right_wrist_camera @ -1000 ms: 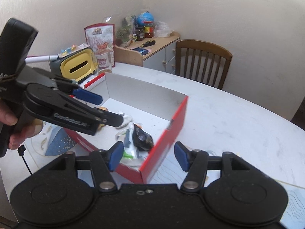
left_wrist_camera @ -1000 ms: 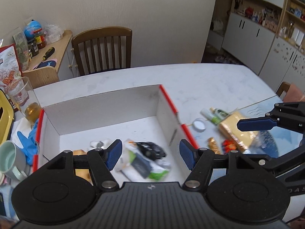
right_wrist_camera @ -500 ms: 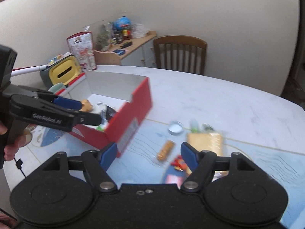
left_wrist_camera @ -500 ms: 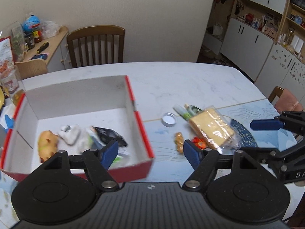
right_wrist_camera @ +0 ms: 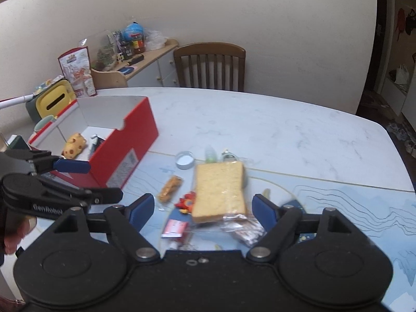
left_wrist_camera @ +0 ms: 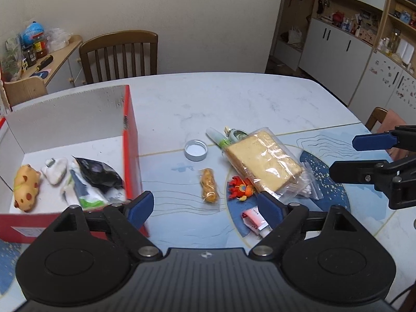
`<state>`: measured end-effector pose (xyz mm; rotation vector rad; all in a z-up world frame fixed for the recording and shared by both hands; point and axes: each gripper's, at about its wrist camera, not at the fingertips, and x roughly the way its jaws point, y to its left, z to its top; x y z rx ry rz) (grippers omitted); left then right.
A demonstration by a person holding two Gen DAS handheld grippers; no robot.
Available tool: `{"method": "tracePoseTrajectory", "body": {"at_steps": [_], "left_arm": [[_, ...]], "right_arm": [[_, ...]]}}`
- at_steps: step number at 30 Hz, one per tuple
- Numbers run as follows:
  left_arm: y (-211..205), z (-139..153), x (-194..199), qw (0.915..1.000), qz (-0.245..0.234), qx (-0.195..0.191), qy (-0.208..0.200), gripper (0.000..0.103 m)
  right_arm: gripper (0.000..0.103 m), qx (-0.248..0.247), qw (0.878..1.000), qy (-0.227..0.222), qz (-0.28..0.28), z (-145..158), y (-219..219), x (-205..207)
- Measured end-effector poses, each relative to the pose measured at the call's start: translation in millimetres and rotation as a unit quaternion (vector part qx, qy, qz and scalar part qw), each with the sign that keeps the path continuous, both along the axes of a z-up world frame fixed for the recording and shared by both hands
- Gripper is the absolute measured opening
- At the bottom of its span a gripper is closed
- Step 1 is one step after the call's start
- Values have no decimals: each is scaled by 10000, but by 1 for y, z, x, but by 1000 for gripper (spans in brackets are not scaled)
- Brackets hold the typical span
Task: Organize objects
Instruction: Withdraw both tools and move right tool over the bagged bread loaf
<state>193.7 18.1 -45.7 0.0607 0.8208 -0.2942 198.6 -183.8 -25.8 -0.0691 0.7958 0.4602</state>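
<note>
Both wrist views look down over the table [left_wrist_camera: 234, 98], sharing the bagged bread [right_wrist_camera: 219, 188], slightly blurred.

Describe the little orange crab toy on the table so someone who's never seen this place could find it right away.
Start at the red box on the white table, then look right to the loose pile beside it. The crab toy lies at the near left corner of the bagged bread slice, right of the wrapped golden snack. It is the only bright orange-red thing with claws.

Table [left_wrist_camera: 234, 98] with box [left_wrist_camera: 130, 140], bread [left_wrist_camera: 262, 156]
</note>
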Motion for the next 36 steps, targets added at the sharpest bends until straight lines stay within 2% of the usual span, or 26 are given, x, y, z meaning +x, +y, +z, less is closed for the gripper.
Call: {"method": "tracePoseTrajectory", "body": {"at_steps": [5, 15, 21, 28, 36], "left_arm": [[-17, -15, 0, 9998, 147, 37, -147, 102], [-48, -57, -2, 9998, 52, 204, 28, 102], [-65, -74, -4, 9995, 5, 313, -31, 102], [-79, -87, -6, 9985, 66, 508, -186, 102], [-89, -100, -4, 9986, 91, 487, -160, 102]], "right_arm": [[82, -102, 9999, 18, 11, -8, -4, 9], [83, -303, 9994, 169, 17, -30, 2, 36], [83, -476, 9985, 263, 62, -50, 13, 51], [83, -551, 9977, 399, 16, -69, 29, 71], [83, -664, 9964, 535, -17, -85, 41, 82]]}}
